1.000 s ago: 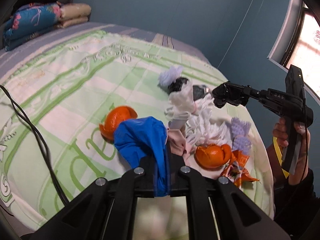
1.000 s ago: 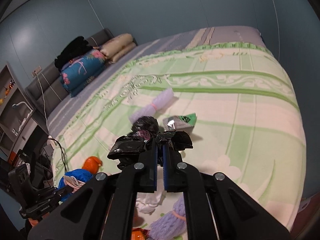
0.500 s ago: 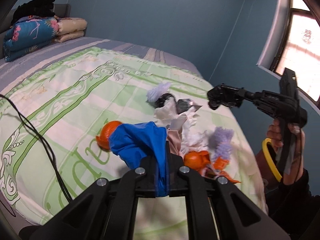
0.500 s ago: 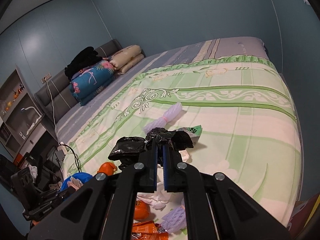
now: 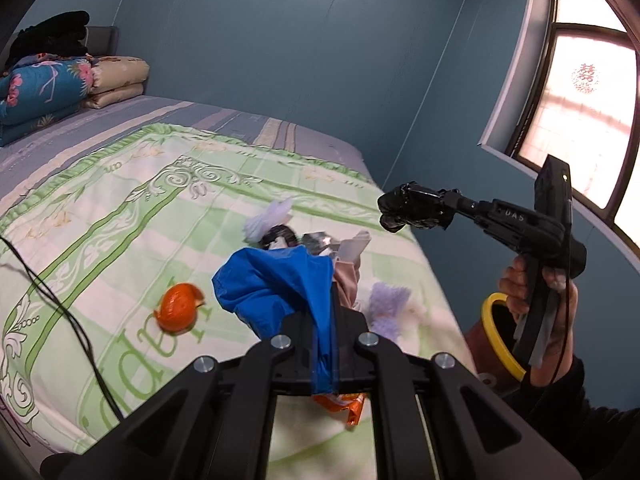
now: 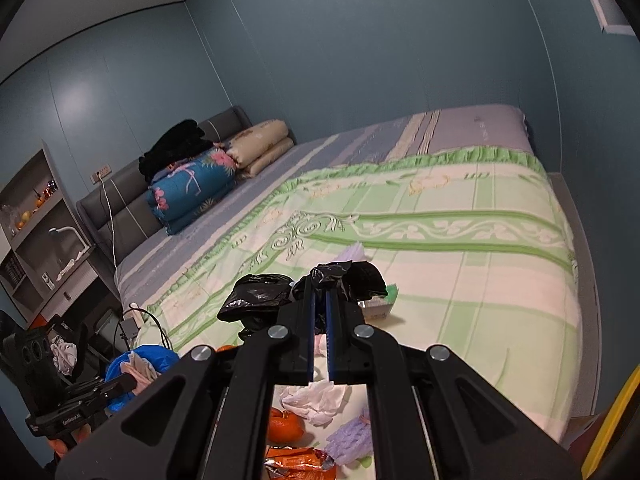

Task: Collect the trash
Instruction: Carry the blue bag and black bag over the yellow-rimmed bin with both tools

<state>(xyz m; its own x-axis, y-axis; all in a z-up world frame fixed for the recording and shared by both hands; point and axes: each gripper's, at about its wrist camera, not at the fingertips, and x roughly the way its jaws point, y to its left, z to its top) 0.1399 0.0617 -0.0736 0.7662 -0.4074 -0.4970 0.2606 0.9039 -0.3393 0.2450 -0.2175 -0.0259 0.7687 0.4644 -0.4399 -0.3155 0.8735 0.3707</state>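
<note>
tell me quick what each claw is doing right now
Left claw: closed on the blue plastic bag.
Right claw: closed on the black plastic bag.

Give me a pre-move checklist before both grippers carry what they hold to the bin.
1. Left gripper shut on the blue bag: ok.
2. Right gripper shut on the black bag: ok.
3. Both loads lifted off the bedspread: ok.
4. Yellow-rimmed bin located, beside the bed under the right hand: ok.
5. Bin has room inside: cannot tell.
6. Bed free of trash: not ok; orange peel, white tissue, purple foam net and orange wrapper lie there.
</note>
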